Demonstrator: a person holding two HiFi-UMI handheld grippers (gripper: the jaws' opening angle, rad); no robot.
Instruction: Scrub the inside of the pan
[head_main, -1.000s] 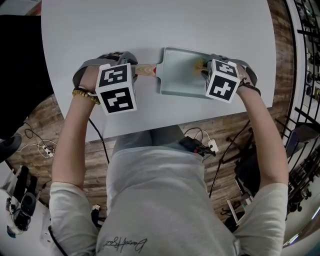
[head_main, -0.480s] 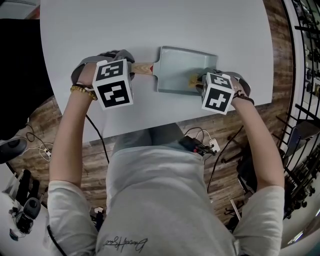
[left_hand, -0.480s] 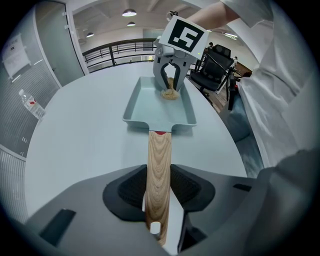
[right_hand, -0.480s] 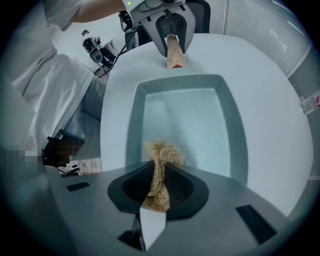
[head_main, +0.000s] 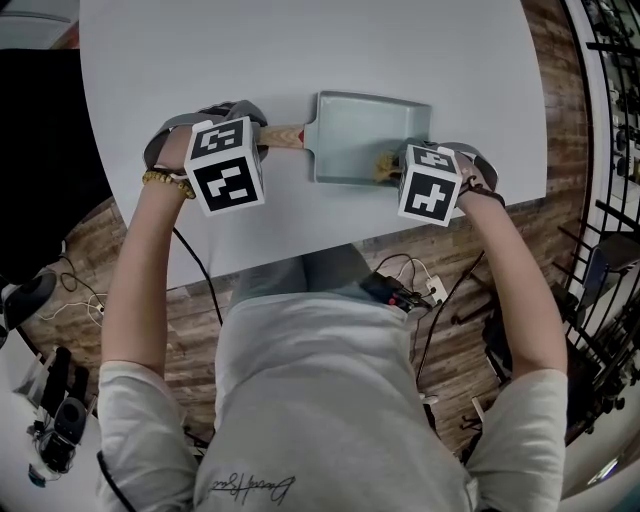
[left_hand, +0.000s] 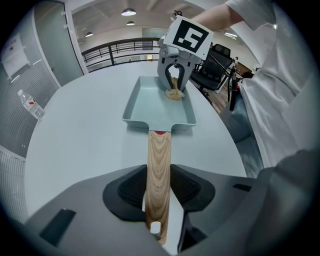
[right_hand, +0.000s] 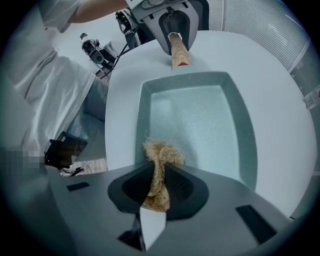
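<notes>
A pale blue rectangular pan (head_main: 360, 135) lies on the white table (head_main: 300, 50), its wooden handle (head_main: 283, 137) pointing left. My left gripper (left_hand: 159, 192) is shut on that handle (left_hand: 159, 165), holding the pan (left_hand: 155, 107) flat. My right gripper (right_hand: 159, 182) is shut on a tan fibre scrubber (right_hand: 161, 157), which presses on the pan floor (right_hand: 200, 125) in the near right corner, against the front wall. In the head view the scrubber (head_main: 386, 161) shows just left of the right marker cube (head_main: 430, 184).
The table's front edge (head_main: 300, 255) runs close under both hands, with wood floor and cables (head_main: 405, 285) below. An office chair (left_hand: 215, 67) stands beyond the table in the left gripper view. Camera gear (right_hand: 92, 47) sits at the far side in the right gripper view.
My right gripper has drawn the scrubber from the pan's far right part toward its near right corner. The left gripper and the pan have stayed put.
</notes>
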